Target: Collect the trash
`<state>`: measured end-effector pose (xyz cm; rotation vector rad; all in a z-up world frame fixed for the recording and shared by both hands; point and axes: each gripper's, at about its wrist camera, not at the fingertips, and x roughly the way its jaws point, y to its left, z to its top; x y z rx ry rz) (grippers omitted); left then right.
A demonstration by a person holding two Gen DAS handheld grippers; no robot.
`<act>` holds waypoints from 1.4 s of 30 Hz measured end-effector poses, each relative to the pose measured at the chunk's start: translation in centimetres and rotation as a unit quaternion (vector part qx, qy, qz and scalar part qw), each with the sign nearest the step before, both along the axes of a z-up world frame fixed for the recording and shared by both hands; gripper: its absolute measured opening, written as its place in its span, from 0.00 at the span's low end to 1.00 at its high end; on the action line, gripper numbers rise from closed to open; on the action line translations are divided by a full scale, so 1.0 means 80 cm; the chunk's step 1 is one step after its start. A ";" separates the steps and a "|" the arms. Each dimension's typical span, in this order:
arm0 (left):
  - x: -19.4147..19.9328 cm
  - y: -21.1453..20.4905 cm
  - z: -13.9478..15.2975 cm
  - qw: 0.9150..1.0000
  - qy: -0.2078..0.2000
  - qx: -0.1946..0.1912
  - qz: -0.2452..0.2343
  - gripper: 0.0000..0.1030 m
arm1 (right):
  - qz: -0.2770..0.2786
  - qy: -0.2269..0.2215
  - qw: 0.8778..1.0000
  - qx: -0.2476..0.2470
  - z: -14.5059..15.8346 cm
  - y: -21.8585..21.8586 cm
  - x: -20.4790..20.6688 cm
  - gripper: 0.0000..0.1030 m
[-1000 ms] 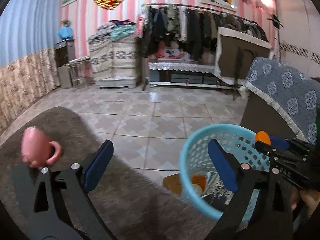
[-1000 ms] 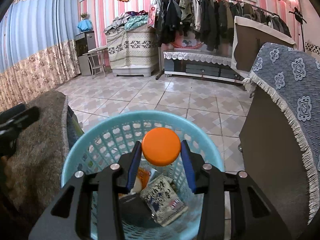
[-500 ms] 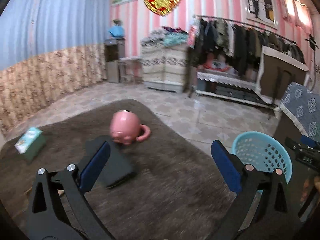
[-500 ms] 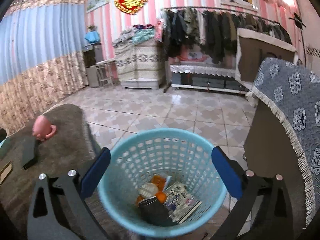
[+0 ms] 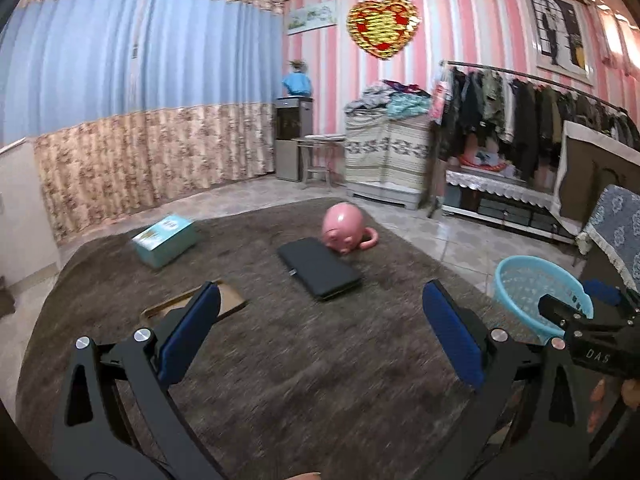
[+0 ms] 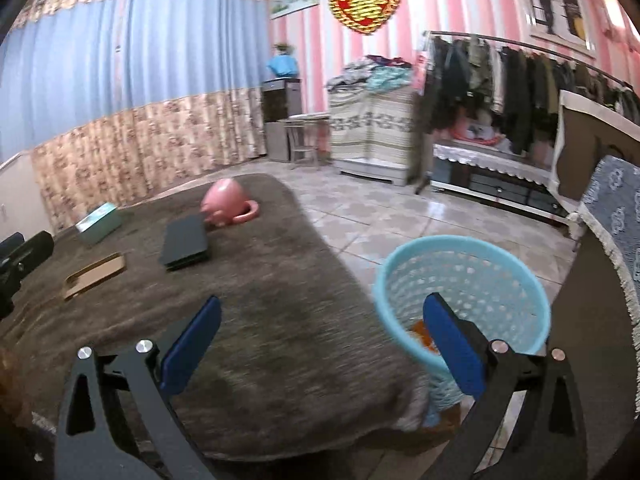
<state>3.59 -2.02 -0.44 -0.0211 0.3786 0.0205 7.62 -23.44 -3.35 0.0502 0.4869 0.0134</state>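
Observation:
A flat brown cardboard piece (image 5: 230, 300) (image 6: 96, 272) lies on the brown-covered table (image 5: 320, 380) (image 6: 280, 340). It sits just past the left finger of my left gripper (image 5: 320, 300), which is open over the cloth and holds nothing. My right gripper (image 6: 322, 308) is also open and empty, near the table's right end. Its right finger stands in front of the light blue trash basket (image 6: 460, 256) (image 5: 536, 280) on the floor. Something orange (image 6: 420, 332) shows inside the basket.
A teal box (image 5: 164, 240) (image 6: 98, 222), a black flat case (image 5: 320, 268) (image 6: 184, 242) and a pink pig-shaped mug (image 5: 344, 230) (image 6: 226, 202) rest farther back on the table. A cloth-draped cabinet (image 6: 612, 216) stands right of the basket. Tiled floor lies beyond.
My right gripper opened and dropped the orange round thing into the basket. Both grippers then swung left, away from the basket and toward the table.

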 end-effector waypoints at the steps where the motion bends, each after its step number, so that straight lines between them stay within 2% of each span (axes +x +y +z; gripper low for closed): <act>1: -0.006 0.005 -0.003 1.000 0.000 -0.002 0.006 0.95 | 0.008 -0.003 1.000 -0.002 -0.001 0.011 -0.005 0.96; 7: -0.040 0.030 -0.017 1.000 -0.002 -0.001 0.031 0.95 | 0.033 -0.019 0.999 -0.009 -0.006 0.053 -0.035 0.96; 15: -0.050 0.042 -0.019 0.999 -0.003 -0.008 0.032 0.95 | 0.044 -0.032 0.998 -0.026 -0.002 0.080 -0.048 0.96; 42: -0.061 0.031 -0.002 0.999 -0.019 -0.016 0.026 0.95 | 0.044 -0.059 0.997 -0.017 0.016 0.074 -0.061 0.96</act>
